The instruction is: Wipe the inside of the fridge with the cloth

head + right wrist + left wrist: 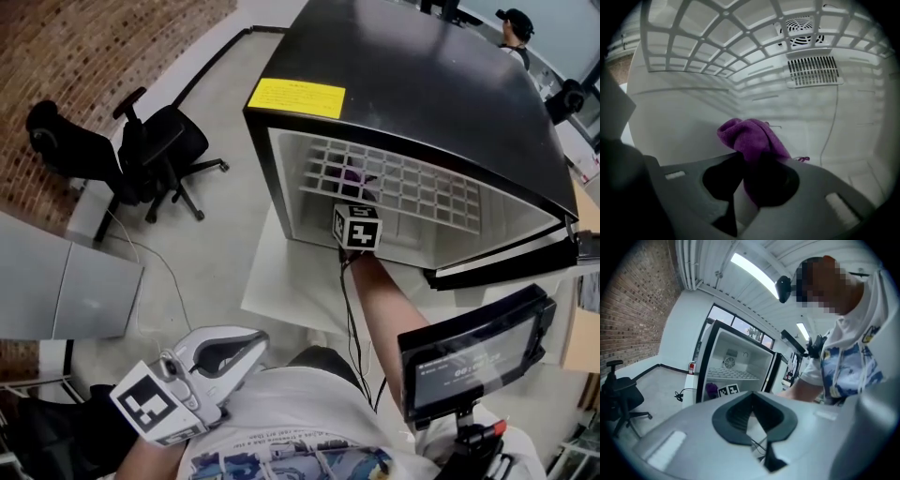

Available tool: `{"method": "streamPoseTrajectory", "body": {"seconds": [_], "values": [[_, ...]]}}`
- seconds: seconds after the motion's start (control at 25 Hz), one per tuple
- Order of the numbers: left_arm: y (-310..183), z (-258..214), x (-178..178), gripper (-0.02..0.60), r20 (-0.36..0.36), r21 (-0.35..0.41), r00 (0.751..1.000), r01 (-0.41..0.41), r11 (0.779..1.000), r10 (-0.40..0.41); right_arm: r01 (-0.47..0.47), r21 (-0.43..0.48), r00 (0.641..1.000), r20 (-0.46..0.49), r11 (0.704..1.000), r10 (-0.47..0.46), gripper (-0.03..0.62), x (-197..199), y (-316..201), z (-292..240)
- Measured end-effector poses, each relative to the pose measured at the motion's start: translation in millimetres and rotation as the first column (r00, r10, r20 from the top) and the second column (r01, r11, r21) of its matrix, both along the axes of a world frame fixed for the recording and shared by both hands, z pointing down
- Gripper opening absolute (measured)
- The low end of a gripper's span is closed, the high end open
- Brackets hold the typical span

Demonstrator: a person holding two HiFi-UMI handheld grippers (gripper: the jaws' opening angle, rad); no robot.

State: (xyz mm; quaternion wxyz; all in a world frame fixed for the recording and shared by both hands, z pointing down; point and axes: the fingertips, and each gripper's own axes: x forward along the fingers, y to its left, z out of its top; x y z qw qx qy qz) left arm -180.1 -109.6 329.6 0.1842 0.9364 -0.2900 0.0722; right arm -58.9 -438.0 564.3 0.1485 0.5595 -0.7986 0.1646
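The black fridge (422, 103) stands open, with a white inside and a wire shelf (403, 183). My right gripper (361, 202) reaches in under that shelf, its marker cube at the opening. It is shut on a bunched purple cloth (751, 136), which sticks out past the right gripper (750, 161) toward the white back wall (684, 117). The cloth (352, 175) shows faintly through the shelf. My left gripper (260, 343) hangs low beside my body, far from the fridge (736, 364). In its own view the left gripper (751, 398) is shut with nothing held.
A black office chair (150, 150) stands left of the fridge by a brick wall. The fridge door (506, 258) hangs open on the right. A dark screen (473, 361) sits near my right side. A round fan and slotted vent (806, 51) mark the back wall.
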Motion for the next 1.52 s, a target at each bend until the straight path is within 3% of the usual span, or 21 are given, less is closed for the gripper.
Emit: {"method": "streamPoseTrajectory", "body": {"seconds": [0.28, 0.56, 0.68, 0.88, 1.12, 1.32, 1.52], "values": [[8.2, 12.0, -18.4, 0.006, 0.027, 0.017, 0.999, 0.028, 0.999, -0.028, 0.085, 0.004, 0.991, 0.101, 0.996, -0.085, 0.078, -39.4, 1.8, 0.3], [26.1, 9.4, -19.1, 0.006, -0.019, 0.007, 0.999, -0.027, 1.000, 0.027, 0.049, 0.075, 0.993, 0.105, 0.996, -0.057, 0.078, -28.6, 28.4, -29.7], [34.9, 12.7, -15.3, 0.006, -0.023, 0.036, 0.995, -0.097, 0.995, 0.098, 0.005, 0.115, 0.996, 0.087, 0.993, -0.015, 0.078, -6.1, 47.4, -45.3], [52.8, 1.6, 1.1, 0.006, -0.079, 0.014, 0.976, -0.201, 0.980, 0.201, -0.117, 0.158, 0.993, 0.040, 0.980, 0.112, 0.078, 52.1, 83.2, -67.2], [73.7, 7.2, 6.3, 0.006, -0.074, 0.040, 0.949, -0.303, 0.952, 0.305, -0.292, 0.158, 0.954, -0.025, 0.943, 0.300, 0.078, 136.8, 128.4, -66.7], [77.0, 4.1, 15.5, 0.006, -0.099, 0.009, 0.944, -0.316, 0.949, 0.315, -0.392, 0.149, 0.910, -0.083, 0.908, 0.406, 0.078, 182.8, 137.0, -55.5], [59.0, 7.1, 17.0, 0.006, -0.056, 0.022, 0.957, -0.284, 0.959, 0.285, -0.413, 0.111, 0.898, -0.114, 0.904, 0.424, 0.078, 200.7, 113.9, -35.1]]}}
